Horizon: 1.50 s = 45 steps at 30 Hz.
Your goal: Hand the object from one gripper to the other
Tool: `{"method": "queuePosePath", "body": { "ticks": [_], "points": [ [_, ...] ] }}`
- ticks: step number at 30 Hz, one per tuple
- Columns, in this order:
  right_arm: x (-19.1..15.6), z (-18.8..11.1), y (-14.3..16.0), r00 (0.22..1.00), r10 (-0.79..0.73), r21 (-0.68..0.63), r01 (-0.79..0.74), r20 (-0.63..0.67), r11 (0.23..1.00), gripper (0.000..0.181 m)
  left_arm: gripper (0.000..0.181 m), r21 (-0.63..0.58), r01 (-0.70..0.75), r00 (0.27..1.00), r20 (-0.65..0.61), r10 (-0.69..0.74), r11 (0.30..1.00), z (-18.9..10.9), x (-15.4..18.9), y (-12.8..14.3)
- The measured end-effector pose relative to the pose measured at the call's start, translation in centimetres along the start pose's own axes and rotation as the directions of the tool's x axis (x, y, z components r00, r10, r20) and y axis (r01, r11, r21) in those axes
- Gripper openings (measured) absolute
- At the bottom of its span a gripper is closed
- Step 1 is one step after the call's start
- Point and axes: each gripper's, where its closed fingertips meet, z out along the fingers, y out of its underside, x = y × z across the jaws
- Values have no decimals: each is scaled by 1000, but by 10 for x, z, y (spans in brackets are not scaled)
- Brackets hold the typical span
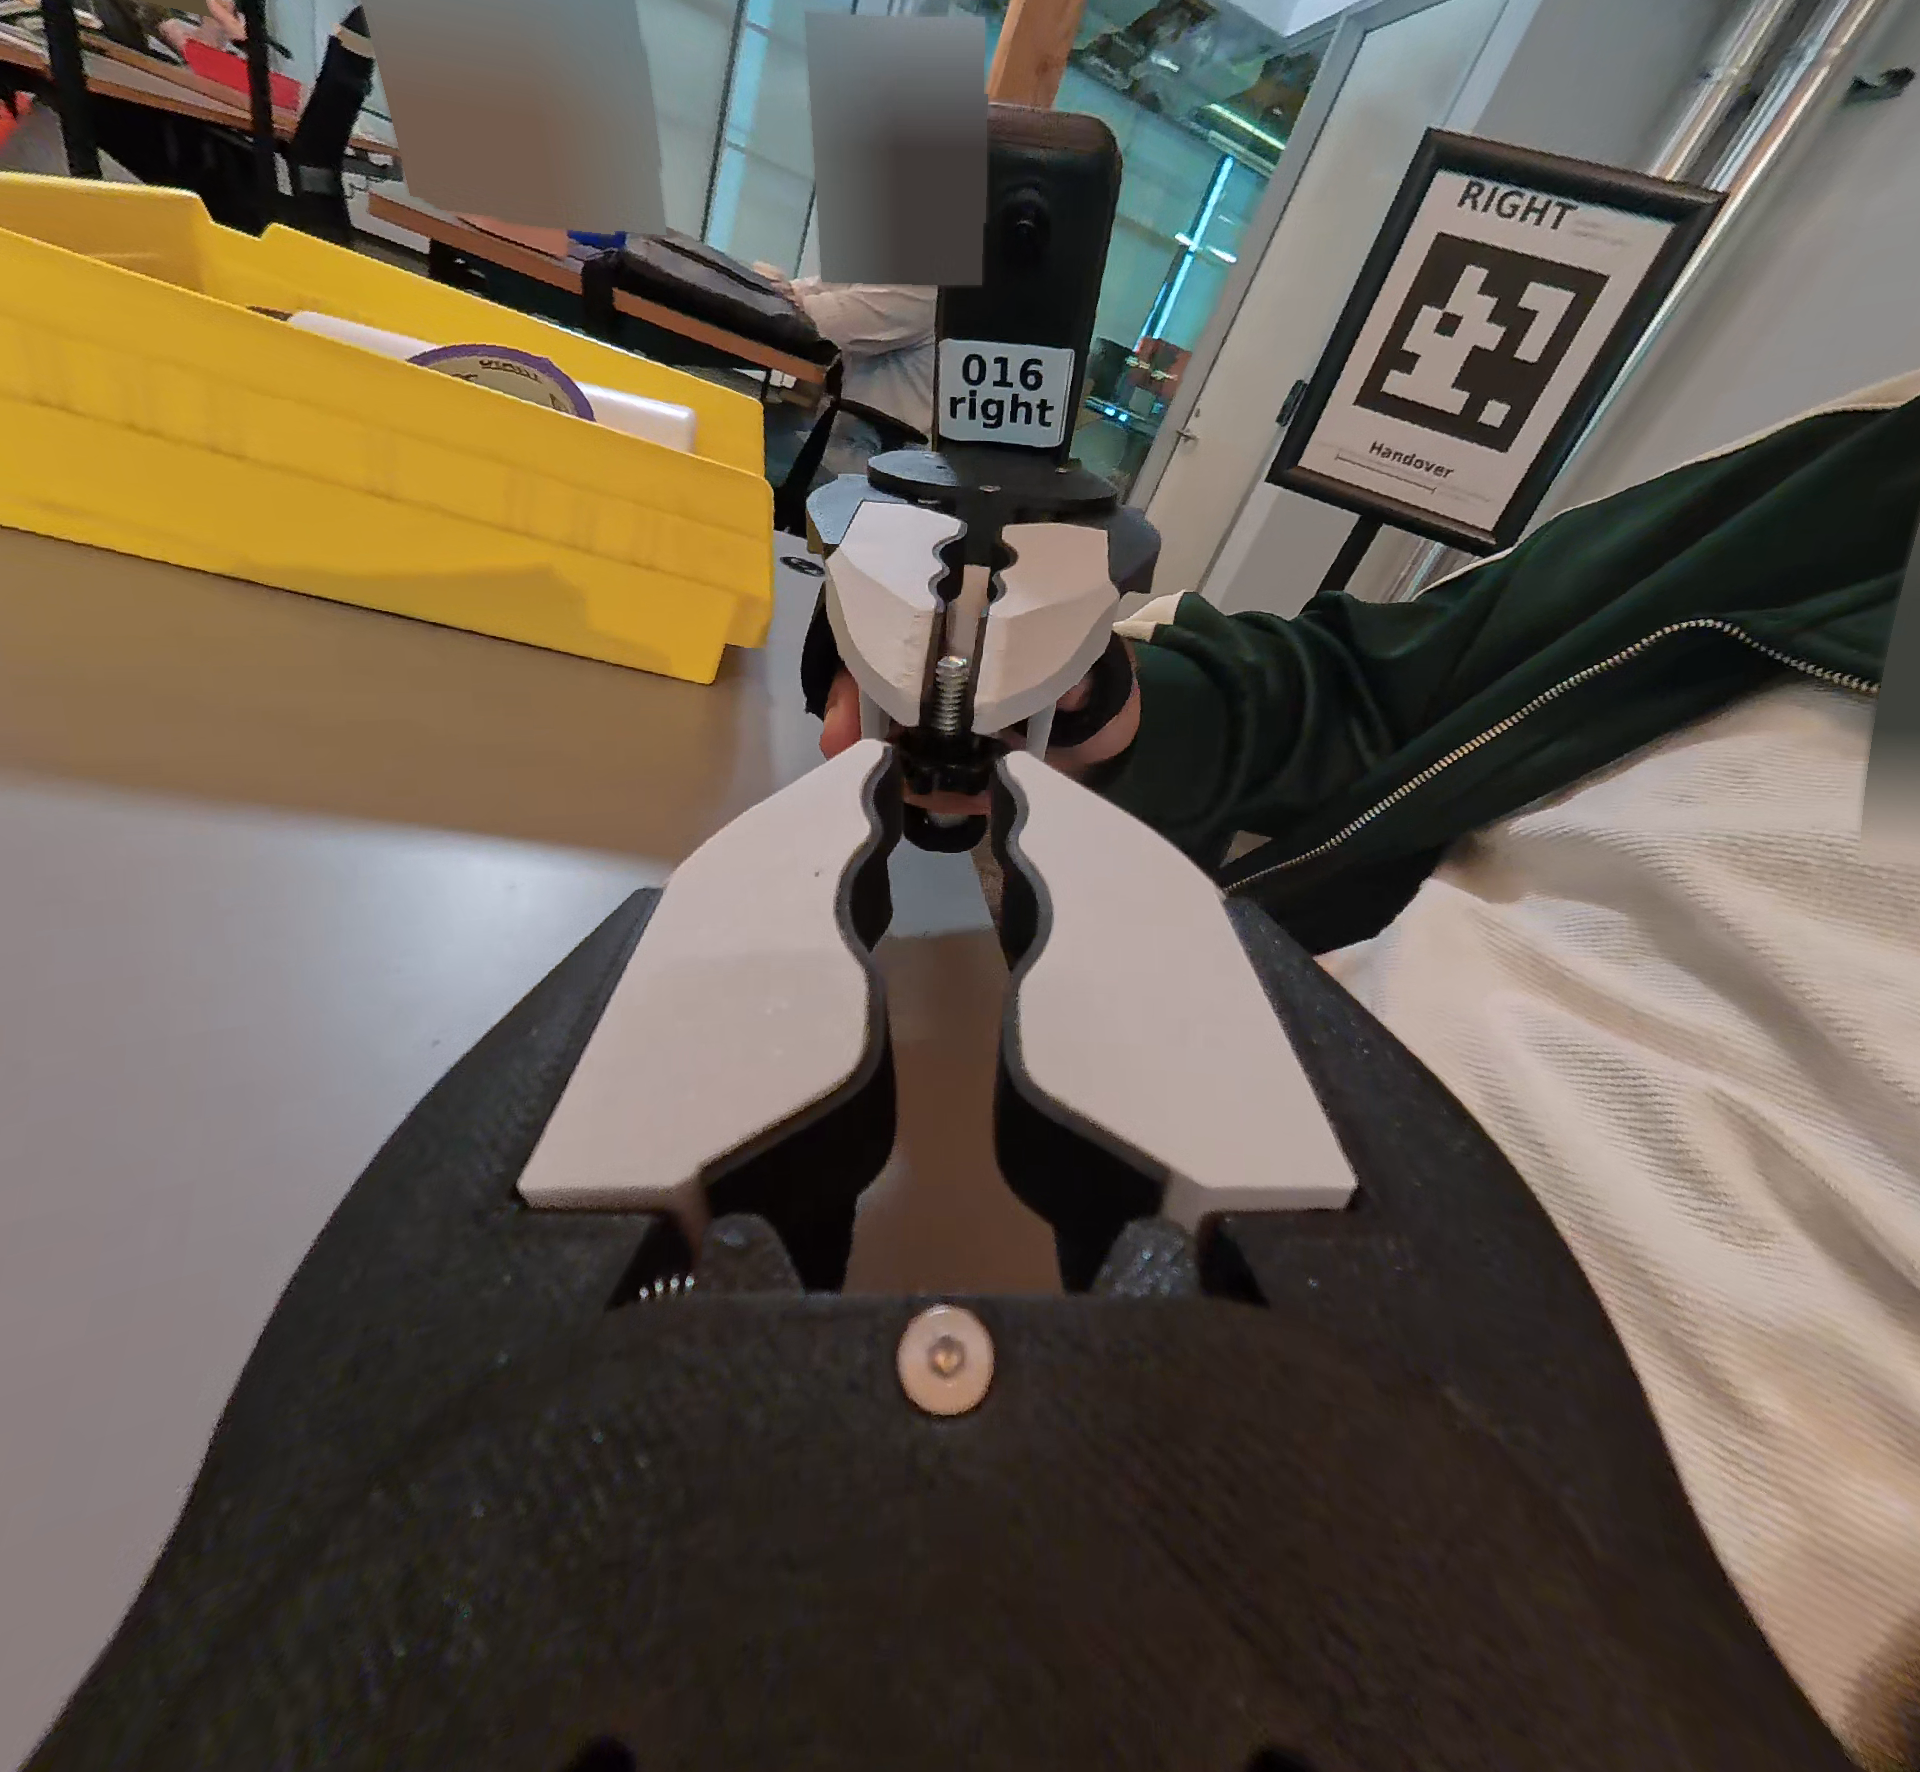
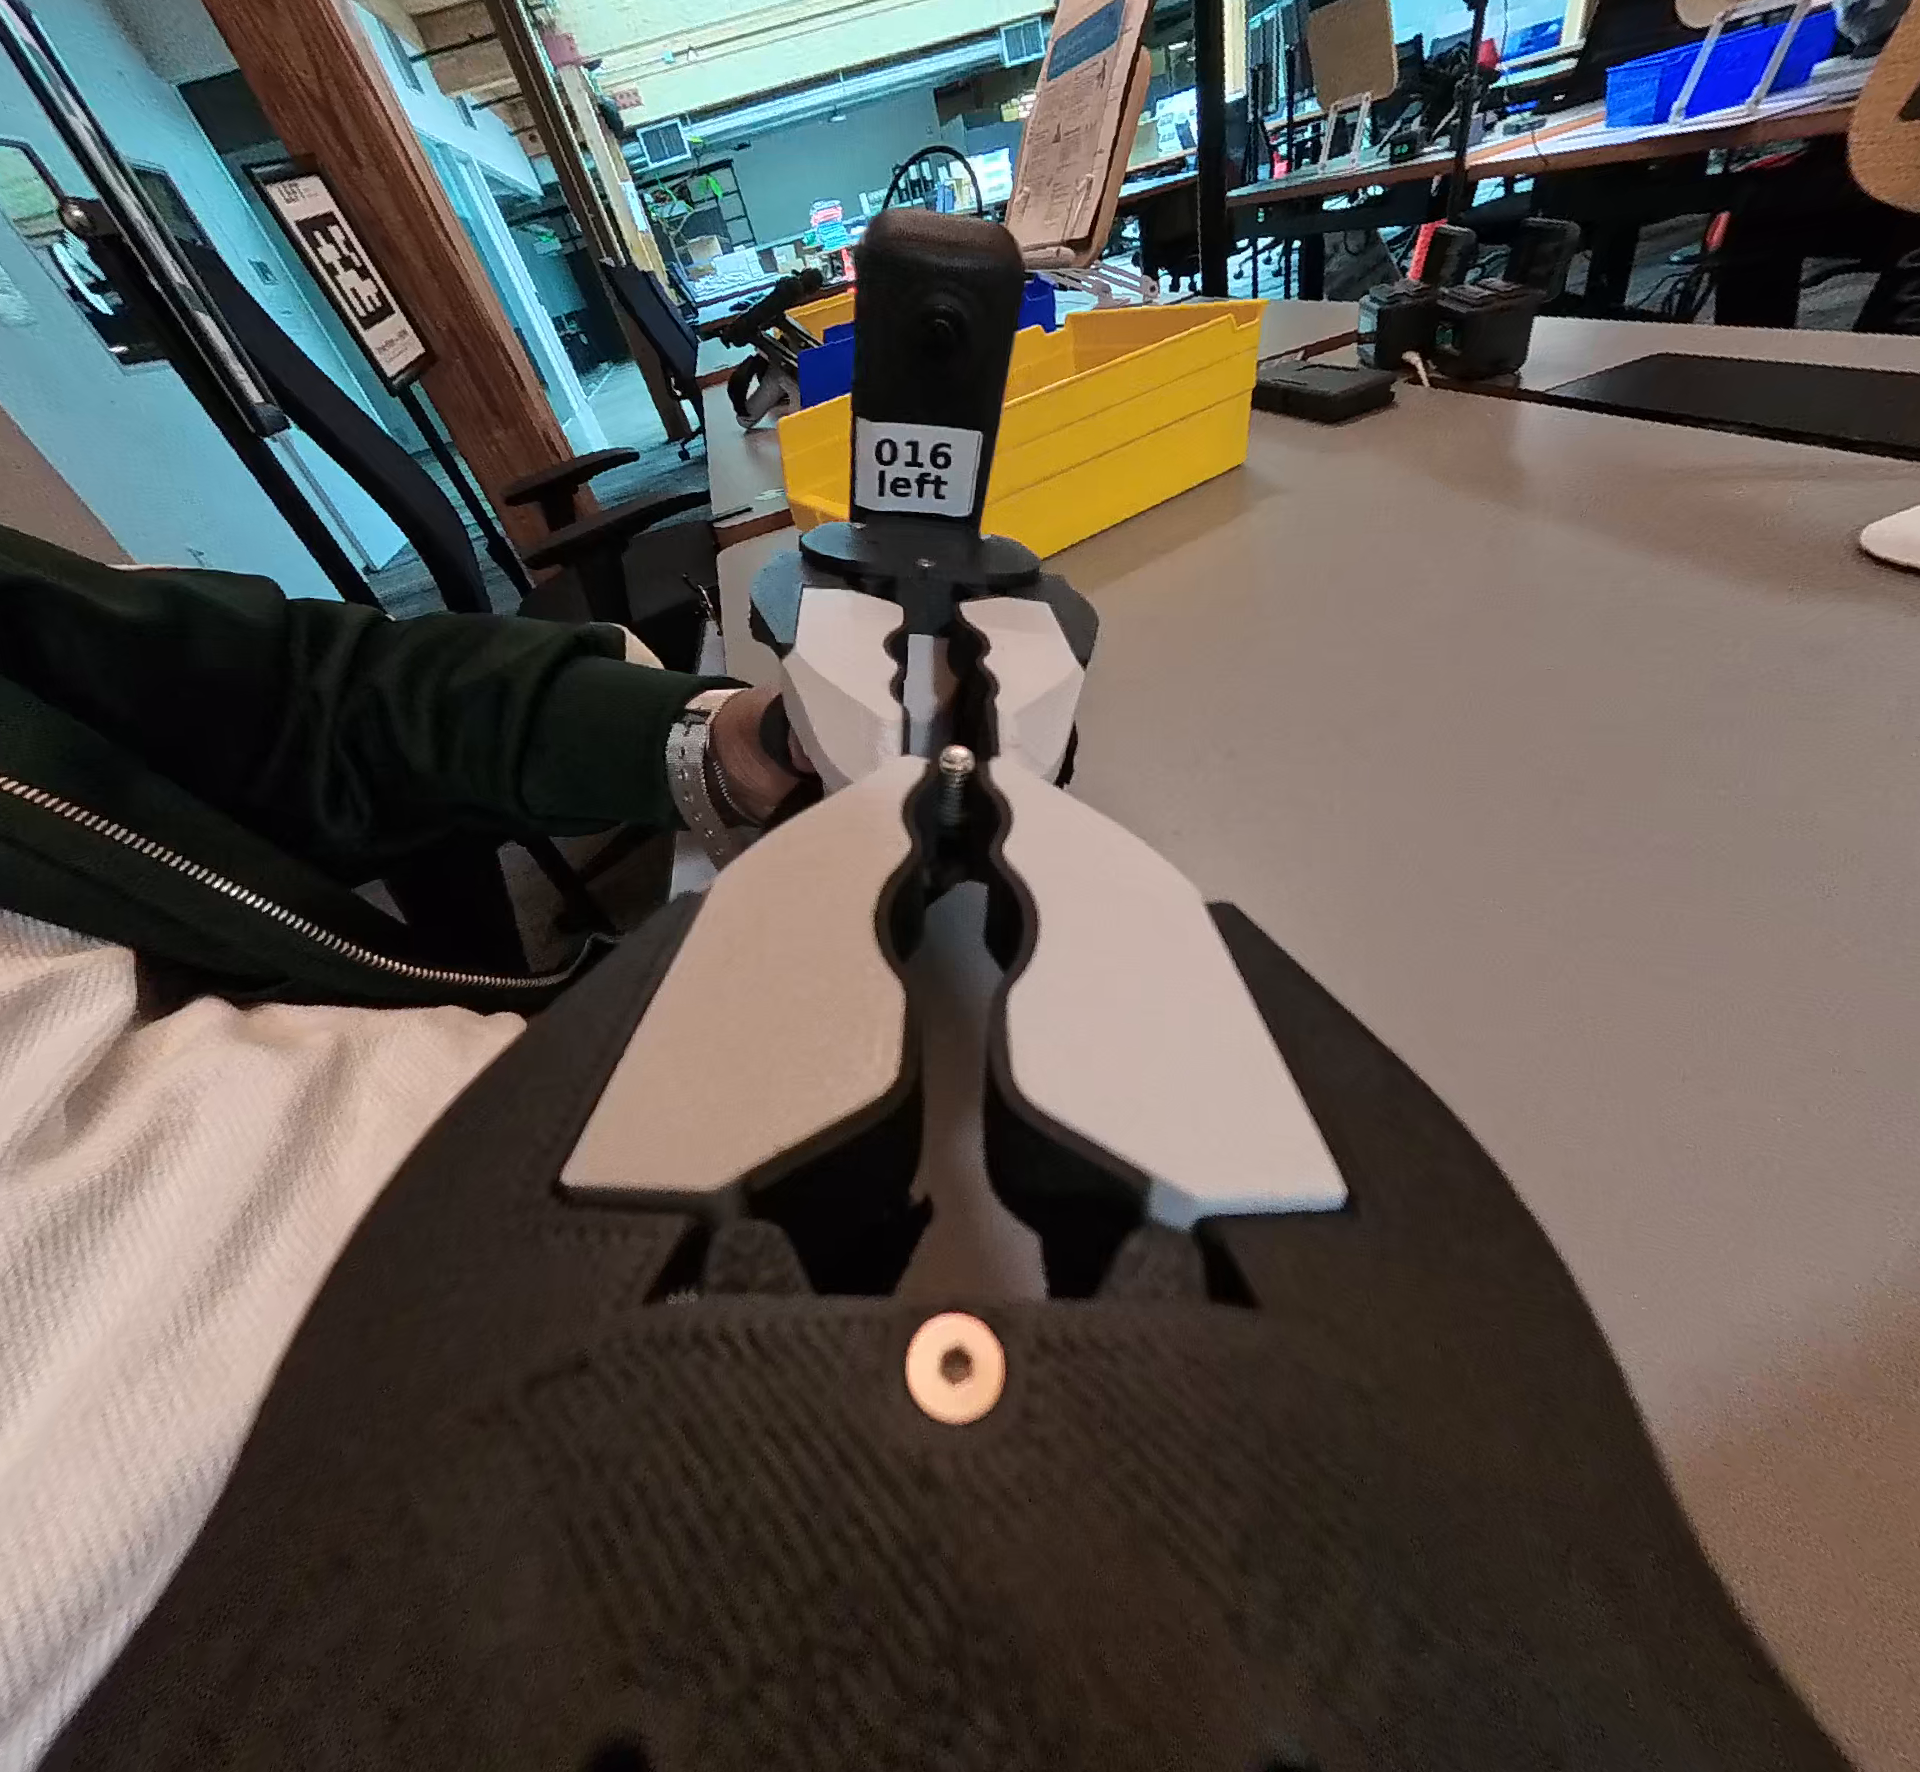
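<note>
A small bolt with a silver threaded shaft (image 1: 951, 683) and a black knob (image 1: 940, 787) stands upright between two grippers that face each other tip to tip above the table. My left gripper (image 1: 943, 772) has its fingertips closed around the knob, with a narrow gap. My right gripper (image 1: 958, 699) pinches the threaded shaft above the knob. In the right wrist view the bolt's rounded end (image 2: 956, 764) sticks up between my right gripper's tips (image 2: 954, 787), and the left gripper (image 2: 935, 735) sits just behind it.
A yellow bin (image 1: 416, 517) holding a purple-rimmed item stands on the grey table (image 1: 260, 891); the bin also shows in the right wrist view (image 2: 1122, 434). A framed marker sign (image 1: 1475, 340) stands behind. Black devices (image 2: 1455, 330) sit far right. Dark green sleeves (image 1: 1455, 662) reach in. Left and right tips are no more than a few centimetres apart.
</note>
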Motion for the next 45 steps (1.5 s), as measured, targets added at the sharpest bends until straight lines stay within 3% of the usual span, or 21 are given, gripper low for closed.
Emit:
{"method": "queuePosePath", "body": {
  "ticks": [20,30,38,45],
  "points": [
    [7,1,-1,998,-6,17,7,-57,1000,6,16,-35,-21,996,81,24,999,1,-7,1],
    [6,-3,-11,994,-86,71,91,-68,993,30,15,18,-27,994,108,24,999,-8,-10,-10],
    [8,-5,-9,992,-111,55,115,-58,992,18,15,38,-56,993,104,52,998,-13,-8,-17],
    [4,-1,-4,985,-162,19,164,-60,986,18,15,22,-59,996,69,57,998,-9,-3,-14]
  ]
}}
